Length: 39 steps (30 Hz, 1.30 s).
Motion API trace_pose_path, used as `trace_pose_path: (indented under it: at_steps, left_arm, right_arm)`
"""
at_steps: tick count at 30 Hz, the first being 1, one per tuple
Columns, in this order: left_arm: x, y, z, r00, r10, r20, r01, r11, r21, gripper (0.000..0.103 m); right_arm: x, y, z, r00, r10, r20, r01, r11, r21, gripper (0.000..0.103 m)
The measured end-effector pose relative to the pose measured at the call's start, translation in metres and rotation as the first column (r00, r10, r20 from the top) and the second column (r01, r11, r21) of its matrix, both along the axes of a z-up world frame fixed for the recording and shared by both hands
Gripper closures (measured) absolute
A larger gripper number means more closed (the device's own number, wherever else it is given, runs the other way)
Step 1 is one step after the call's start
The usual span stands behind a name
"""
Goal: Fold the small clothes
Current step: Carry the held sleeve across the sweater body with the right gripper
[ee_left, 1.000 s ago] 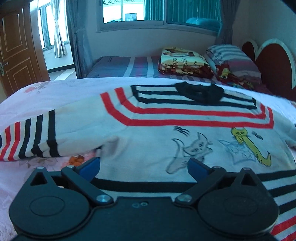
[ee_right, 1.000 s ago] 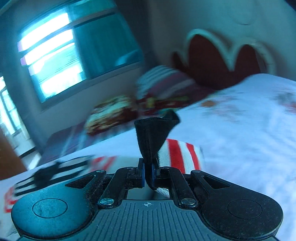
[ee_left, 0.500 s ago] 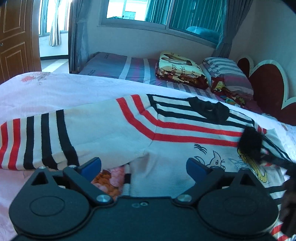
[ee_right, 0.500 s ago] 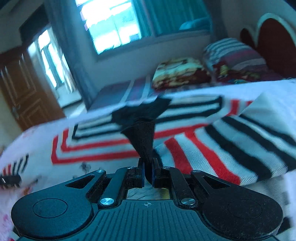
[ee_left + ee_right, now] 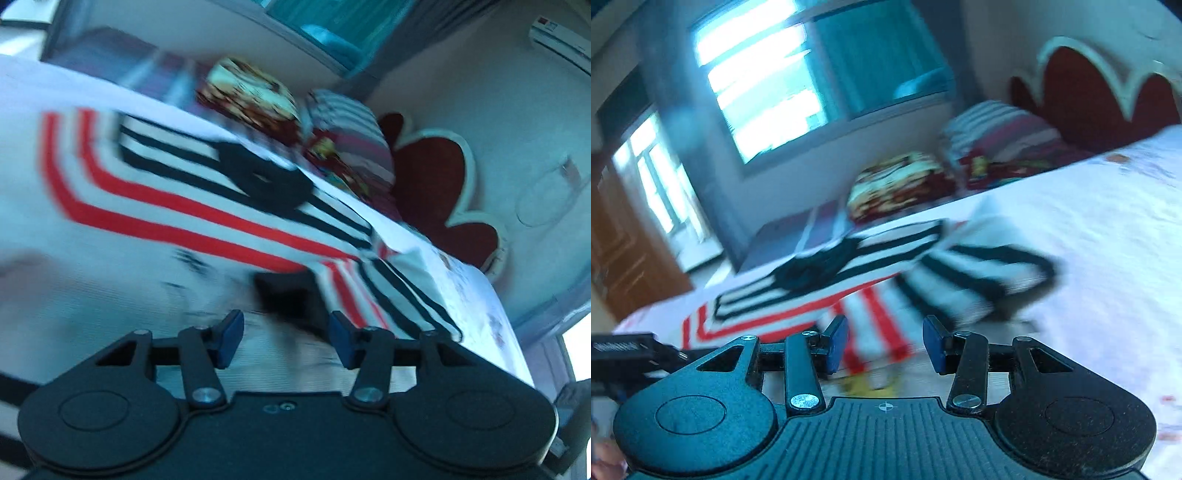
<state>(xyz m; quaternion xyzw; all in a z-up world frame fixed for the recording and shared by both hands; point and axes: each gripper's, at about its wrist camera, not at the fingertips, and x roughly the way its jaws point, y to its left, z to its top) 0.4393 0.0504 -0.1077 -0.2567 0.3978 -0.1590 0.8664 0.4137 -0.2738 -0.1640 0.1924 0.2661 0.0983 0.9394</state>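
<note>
sweater (image 5: 155,280) on bed (image 5: 1108,229), pillows (image 5: 1001,136) behind

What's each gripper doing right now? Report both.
Left gripper: jaws just closing, still apart, gripping nothing.
Right gripper: jaws just opened, sweater sleeve released.

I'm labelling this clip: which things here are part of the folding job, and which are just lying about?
Part of the job:
striped sweater
its folded-over sleeve
left gripper
right gripper

Lying about:
patterned folded blanket
striped pillow
headboard
</note>
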Motion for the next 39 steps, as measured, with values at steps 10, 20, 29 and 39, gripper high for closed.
trace_pose_path:
  at_steps: [10,20,29,39]
  left_arm:
    - [0.045,-0.039,-0.029,1.000,-0.008,-0.016,0.009,0.998,0.058,0.098]
    - [0.014,0.014,0.000,0.996,0.046,0.075,-0.062,0.972,0.225,0.098]
    - [0.015,0.018,-0.011,0.997,0.044,0.069,-0.059,0.967,0.248,0.098]
    - [0.021,0.017,0.019,0.976,-0.004,0.217,-0.058,0.959,0.278,0.098]
  right_arm:
    - [-0.003,-0.089,-0.002,0.989,-0.116,-0.094,0.132,0.974,0.187,0.058]
    - [0.018,-0.117,-0.020,0.981,-0.068,-0.184,0.150,0.864,0.480,0.058]
    - [0.047,-0.149,-0.044,0.958,-0.077,-0.276,0.235,0.763,0.602,0.058]
    - [0.025,-0.142,-0.033,0.973,-0.086,-0.216,0.185,0.850,0.493,0.095]
